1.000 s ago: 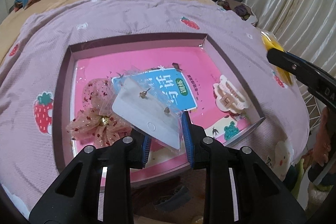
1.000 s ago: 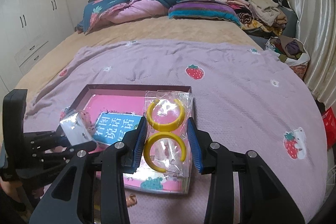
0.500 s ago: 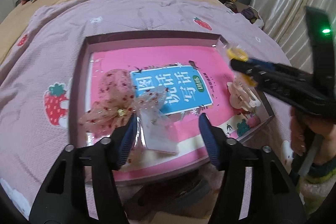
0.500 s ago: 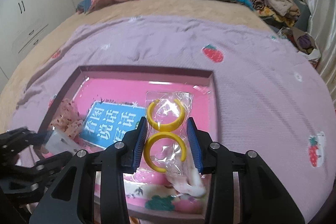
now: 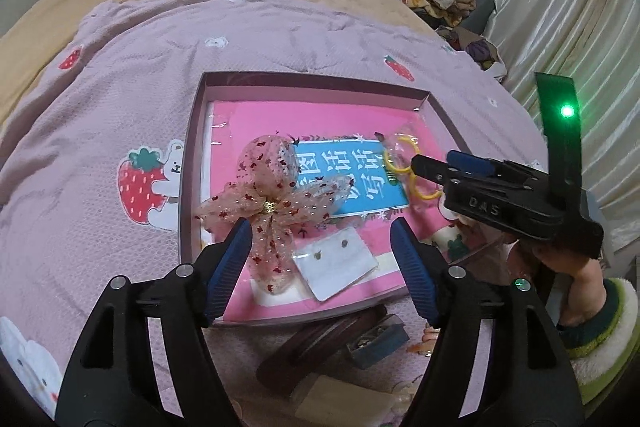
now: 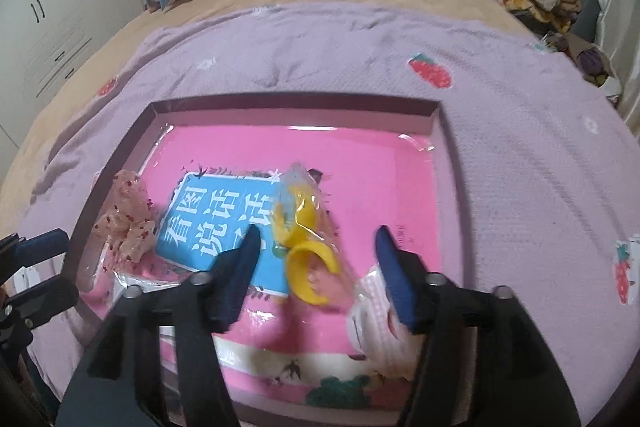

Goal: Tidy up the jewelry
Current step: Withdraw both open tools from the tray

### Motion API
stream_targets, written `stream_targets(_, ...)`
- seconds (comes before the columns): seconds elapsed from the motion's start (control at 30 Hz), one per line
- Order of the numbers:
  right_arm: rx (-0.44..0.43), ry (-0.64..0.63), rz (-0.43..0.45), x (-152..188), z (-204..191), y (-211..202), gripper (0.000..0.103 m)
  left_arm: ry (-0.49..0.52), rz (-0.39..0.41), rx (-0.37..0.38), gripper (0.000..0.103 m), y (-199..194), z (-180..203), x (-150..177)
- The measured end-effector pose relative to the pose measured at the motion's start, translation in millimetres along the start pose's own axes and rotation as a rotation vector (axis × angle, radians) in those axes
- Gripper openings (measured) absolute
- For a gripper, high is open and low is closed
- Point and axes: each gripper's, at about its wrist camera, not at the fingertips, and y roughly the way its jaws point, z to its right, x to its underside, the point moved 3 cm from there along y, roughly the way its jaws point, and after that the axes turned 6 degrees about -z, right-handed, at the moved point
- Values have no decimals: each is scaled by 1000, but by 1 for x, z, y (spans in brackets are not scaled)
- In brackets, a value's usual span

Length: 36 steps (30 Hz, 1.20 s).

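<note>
spread over the bed (image 5: 120, 75), the tray (image 6: 296, 105) is collecting jewelry. my right fingers (image 6: 318, 259) are just opening, dropping the bagged yellow hoop earrings (image 6: 304, 239); my left fingers (image 5: 322, 255) are hanging open, the stud-earring card (image 5: 334, 265) lying below. i'm backing away straight, avoiding snagging the bag.

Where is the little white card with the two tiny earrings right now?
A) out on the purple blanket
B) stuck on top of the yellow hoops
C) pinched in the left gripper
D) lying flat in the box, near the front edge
D: in the left wrist view the white earring card lies flat inside the box near its front edge, beside the sparkly bow, and the left gripper stands open above it, touching nothing.
</note>
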Motion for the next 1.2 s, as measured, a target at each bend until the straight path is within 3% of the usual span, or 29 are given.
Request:
stream_targets(0.3,37,30,105,16,16,-53,71,8,29,6,71,-16,12,1)
stream_targets(0.57,58,56,201,29,25,-104,84,-4,85,14,92,-42,22,-2)
stream_targets(1.2,79,64,342,57,28,-194,84,-4,227,29,93,-114,33,4)
